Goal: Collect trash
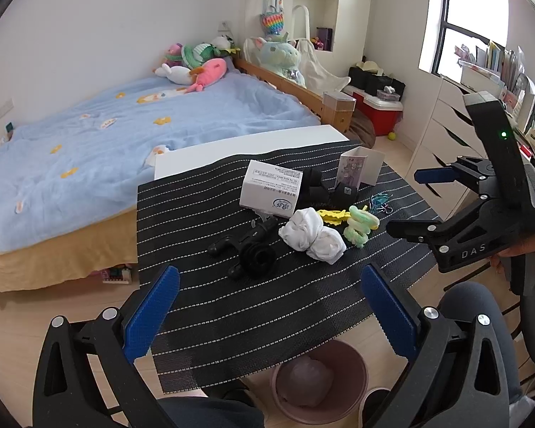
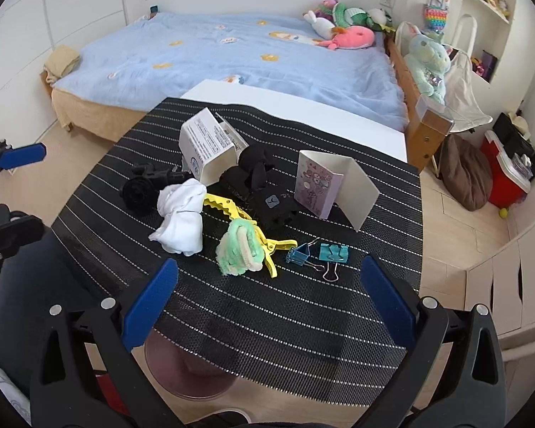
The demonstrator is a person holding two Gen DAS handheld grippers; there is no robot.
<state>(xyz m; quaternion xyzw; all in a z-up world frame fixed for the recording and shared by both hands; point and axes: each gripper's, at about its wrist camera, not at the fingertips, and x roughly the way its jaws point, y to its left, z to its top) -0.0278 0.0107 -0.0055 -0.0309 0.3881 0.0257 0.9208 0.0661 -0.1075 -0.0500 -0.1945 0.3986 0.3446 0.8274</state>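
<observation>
The letters "DAS" are moulded in pale print on the black body of the right hand-held gripper (image 1: 403, 203), seen from the left wrist camera. The white carton (image 1: 271, 189) carries blocks of small printed text and a round blue logo near its lower edge; none of it can be read. The folded card (image 2: 317, 189) shows a purple cartoon picture on its front. A small pale logo sits on the black fabric piece (image 2: 273, 204), too small to make out.

The left hand-held gripper (image 1: 269, 312) has its blue-padded fingers spread wide over the near part of the counter (image 1: 182, 221), holding and touching nothing. The right hand-held gripper is likewise spread wide and empty, above the counter's right edge.

On the counter's black striped mat, the crumpled white tissue wad (image 1: 312, 235) lies near the middle, touching a yellow plastic clip (image 2: 244, 219). A green and cream fuzzy coil (image 2: 240, 249) rests on that clip. Two blue binder clips (image 2: 319, 255) lie to its right. A black plastic fitting (image 1: 246, 249) sits left of the tissue. The pink waste bin (image 1: 319, 385) stands on the floor below the counter's near edge, with a pale crumpled lump inside.
</observation>
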